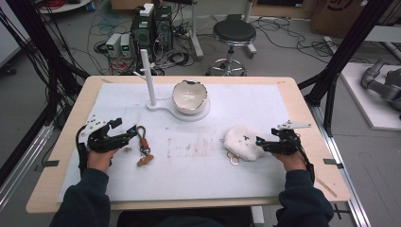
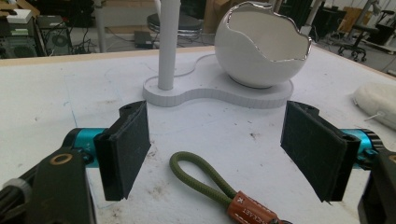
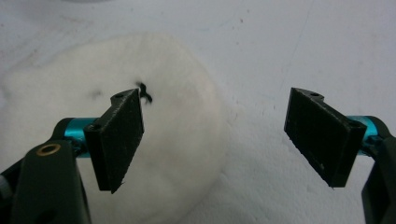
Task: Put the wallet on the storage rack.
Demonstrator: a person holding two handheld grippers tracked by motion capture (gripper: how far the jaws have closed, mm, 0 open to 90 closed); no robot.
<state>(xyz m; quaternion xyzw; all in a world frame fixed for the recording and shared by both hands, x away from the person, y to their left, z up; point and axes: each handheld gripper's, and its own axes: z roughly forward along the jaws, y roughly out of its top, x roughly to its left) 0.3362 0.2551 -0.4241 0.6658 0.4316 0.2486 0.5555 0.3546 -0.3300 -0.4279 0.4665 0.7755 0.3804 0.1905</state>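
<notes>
A: Nearest the person, the left gripper (image 1: pixel 124 137) has its fingers (image 2: pixel 125 149) spread wide and released, nothing between the pads. The olive-green cord loop keychain with a brown leather tab (image 2: pixel 219 186) lies flat on the white-covered surface (image 1: pixel 189 165) just ahead of them.

B: Then I'd lower the fingers so they straddle the cord near the leather tab, where it is thickest, and clench there; the thin loop alone could slip.

A: The right gripper (image 1: pixel 263 143) is released too, fingers (image 3: pixel 116 140) wide apart. One of them hangs over the fluffy white round plush keychain (image 3: pixel 163 140), the other over bare surface beside it.

B: It should shift further over the plush so both pads bracket the body. The plush is soft, so a deep bite seems wise. Its metal ring (image 1: pixel 234 160) pokes out on the near side.

A: Room looks generous: the two keychains lie well apart, with bare surface between them.

B: Farther off stand the white cracked-eggshell ceramic bowl (image 1: pixel 189 96) and white branched post (image 1: pixel 148 78) on their shared white base (image 1: pixel 163 107). The surface's side edges lie just outside each hand, so I'd lift inward.
</notes>
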